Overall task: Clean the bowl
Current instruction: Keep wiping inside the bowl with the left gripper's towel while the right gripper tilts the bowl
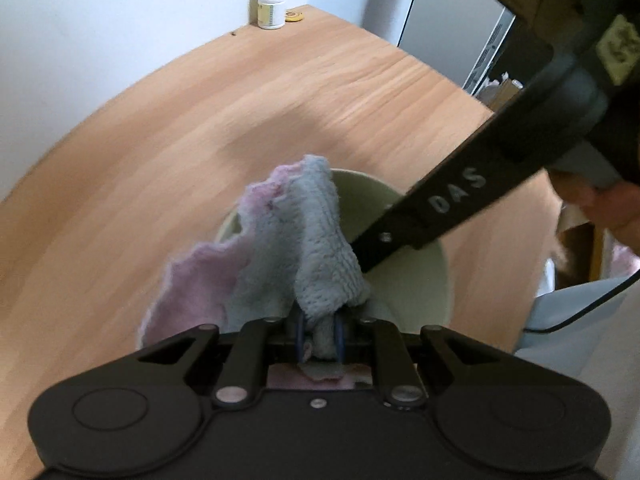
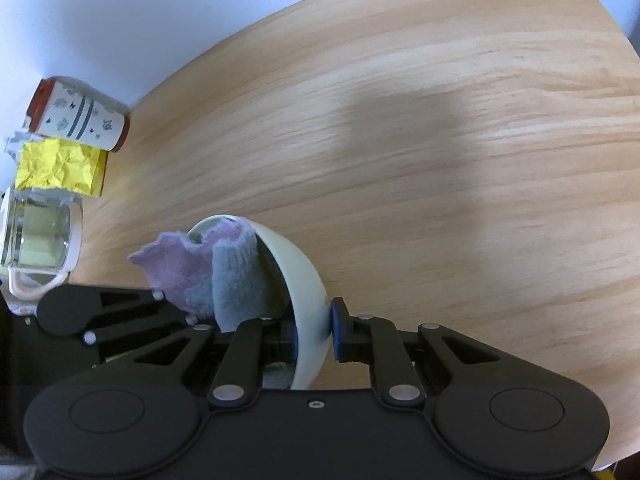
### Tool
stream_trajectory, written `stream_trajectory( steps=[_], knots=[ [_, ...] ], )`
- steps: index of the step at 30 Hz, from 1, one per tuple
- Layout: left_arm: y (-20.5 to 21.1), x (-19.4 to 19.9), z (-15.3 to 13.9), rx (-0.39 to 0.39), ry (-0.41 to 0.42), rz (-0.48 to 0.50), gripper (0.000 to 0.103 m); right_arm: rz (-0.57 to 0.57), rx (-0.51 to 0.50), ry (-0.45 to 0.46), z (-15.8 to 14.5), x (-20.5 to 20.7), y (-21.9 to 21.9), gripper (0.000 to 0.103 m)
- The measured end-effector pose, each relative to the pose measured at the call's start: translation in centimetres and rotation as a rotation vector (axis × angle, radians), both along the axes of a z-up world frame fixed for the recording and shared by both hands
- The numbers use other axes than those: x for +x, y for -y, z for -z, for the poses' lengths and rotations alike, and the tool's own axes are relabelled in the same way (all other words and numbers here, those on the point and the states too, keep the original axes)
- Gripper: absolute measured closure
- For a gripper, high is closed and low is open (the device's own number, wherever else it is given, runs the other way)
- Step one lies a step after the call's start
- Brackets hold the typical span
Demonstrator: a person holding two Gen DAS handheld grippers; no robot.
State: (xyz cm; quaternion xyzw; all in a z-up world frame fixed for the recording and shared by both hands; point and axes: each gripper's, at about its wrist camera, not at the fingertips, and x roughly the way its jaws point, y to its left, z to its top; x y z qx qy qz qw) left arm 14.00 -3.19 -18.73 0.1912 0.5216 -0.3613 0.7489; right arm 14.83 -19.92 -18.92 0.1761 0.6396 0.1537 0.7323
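Note:
A pale green bowl (image 1: 416, 280) sits on the wooden table (image 1: 200, 140), with a grey and pink cloth (image 1: 320, 256) stuffed into it. My left gripper (image 1: 320, 336) is shut on a fold of that cloth, its blue pads pinching the fabric just above the bowl. In the right wrist view the bowl (image 2: 308, 280) stands tilted on edge, and my right gripper (image 2: 314, 336) is shut on its rim, one pad inside and one outside. The cloth (image 2: 232, 280) fills the bowl's opening. The right gripper's black finger (image 1: 440, 208) reaches into the bowl from the right.
A white pill bottle (image 1: 272, 4) and a small yellow tin (image 1: 294, 16) stand at the table's far edge. At the left lie a patterned can (image 2: 76, 116), a yellow crumpled packet (image 2: 60, 168) and a glass jar (image 2: 36, 236). A person's hand (image 1: 608, 204) holds the right gripper.

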Motion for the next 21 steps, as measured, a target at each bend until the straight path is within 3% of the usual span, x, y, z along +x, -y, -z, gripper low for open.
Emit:
stream_trajectory(
  steps=[4, 8, 10, 14, 21],
  knots=[
    [-0.4, 0.1, -0.3, -0.007, 0.054, -0.018, 0.09, -0.056, -0.013, 0.036, -0.5, -0.3, -0.3, 0.085],
    [-0.6, 0.0, -1.0, -0.071, 0.137, -0.028, 0.09, -0.091, -0.023, 0.071, -1.1, -0.5, -0.5, 0.085],
    [-0.6, 0.0, -1.5, -0.134, 0.149, -0.014, 0.09, -0.104, -0.03, 0.085, -1.4, -0.4, -0.6, 0.085],
    [-0.5, 0.0, -1.9, -0.175, 0.175, 0.02, 0.09, -0.113, -0.032, 0.094, -1.6, -0.1, -0.7, 0.085],
    [-0.4, 0.8, -1.0, -0.116, 0.141, 0.011, 0.09, -0.068, -0.015, 0.072, -1.2, 0.2, -0.1, 0.085]
  ],
)
